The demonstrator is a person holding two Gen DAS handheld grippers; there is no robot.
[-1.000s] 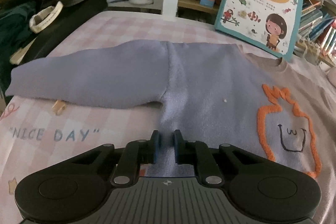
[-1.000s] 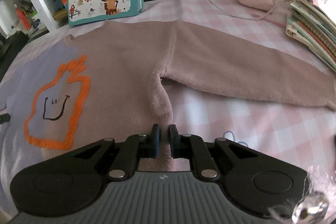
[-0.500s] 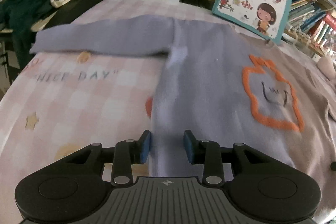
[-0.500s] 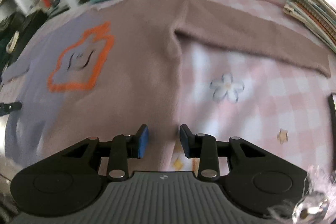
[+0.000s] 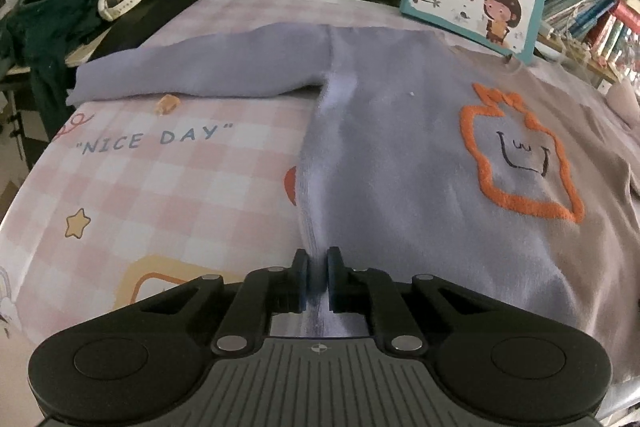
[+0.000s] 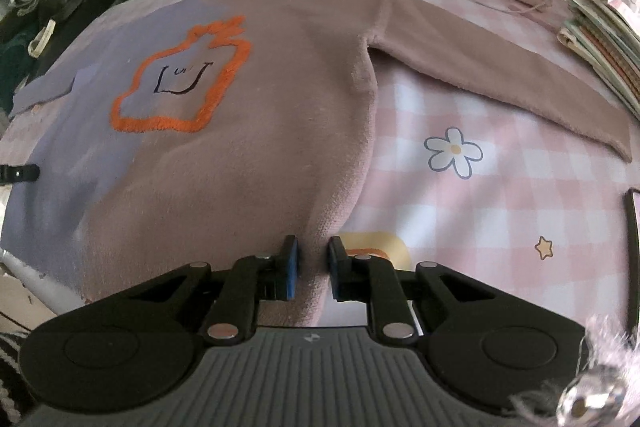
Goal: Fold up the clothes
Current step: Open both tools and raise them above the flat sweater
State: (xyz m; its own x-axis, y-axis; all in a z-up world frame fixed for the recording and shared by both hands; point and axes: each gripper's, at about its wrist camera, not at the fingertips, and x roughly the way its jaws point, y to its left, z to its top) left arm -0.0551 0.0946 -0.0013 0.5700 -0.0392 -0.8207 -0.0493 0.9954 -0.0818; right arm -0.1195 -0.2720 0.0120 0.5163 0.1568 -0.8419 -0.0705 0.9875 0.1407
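Spread flat on the checked bedcover [image 5: 192,187], the sweater [image 5: 400,155] lies face up with both sleeves out. Its soft, limp knit will sag and drag when lifted, so the hem corners look like the right places to hold. Having just been closing, the left gripper [image 5: 318,277] pinches the lilac hem edge, and the right gripper [image 6: 313,269] narrows around the mauve one.

left gripper [image 5: 318,277] fingers pinched, right gripper [image 6: 314,273] likewise
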